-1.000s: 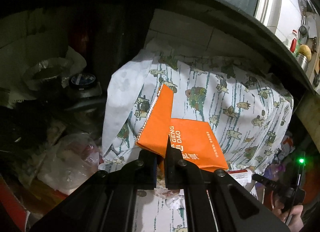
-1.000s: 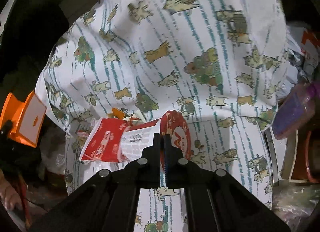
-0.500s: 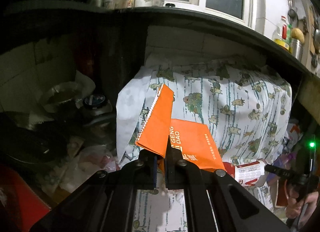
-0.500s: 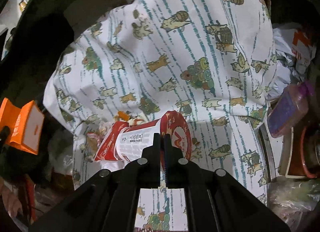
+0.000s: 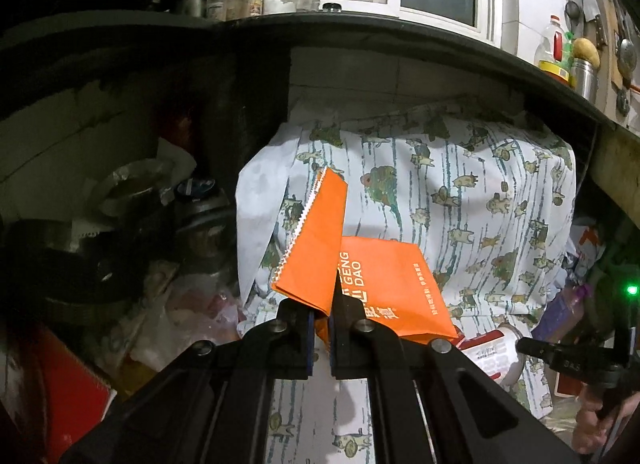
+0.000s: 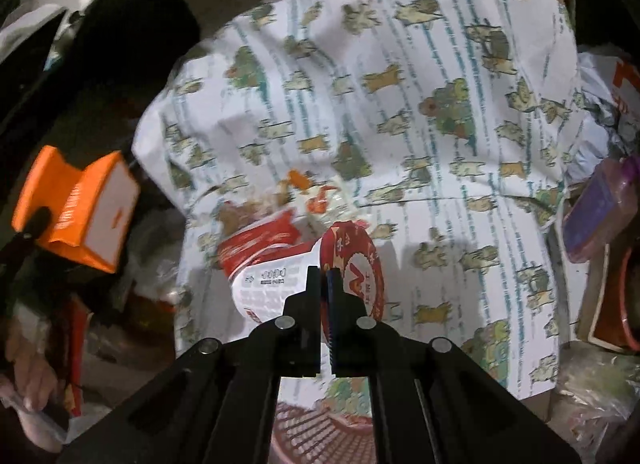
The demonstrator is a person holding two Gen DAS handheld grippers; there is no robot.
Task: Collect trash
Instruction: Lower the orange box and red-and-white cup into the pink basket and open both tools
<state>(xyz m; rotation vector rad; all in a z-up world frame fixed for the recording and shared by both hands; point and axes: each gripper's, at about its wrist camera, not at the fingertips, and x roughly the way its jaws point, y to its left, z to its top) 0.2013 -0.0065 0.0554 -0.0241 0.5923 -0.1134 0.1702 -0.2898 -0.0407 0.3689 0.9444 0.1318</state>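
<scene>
Left gripper [image 5: 319,314] is clenching a folded orange paper bag [image 5: 384,284]; right gripper [image 6: 326,284] is gripping a red-and-white paper cup [image 6: 296,276] before cartoon-printed white cloth [image 6: 400,103].

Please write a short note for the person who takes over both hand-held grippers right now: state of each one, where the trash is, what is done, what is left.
Left hand-held gripper: shut on the orange bag, held up in front of the patterned cloth.
Right hand-held gripper: shut on the rim of the red-and-white cup, which hangs sideways over the same cloth.
Done: both pieces picked up.
Left: no bin shows in either view; find one and drop both. More litter lies on the cloth behind the cup.
</scene>
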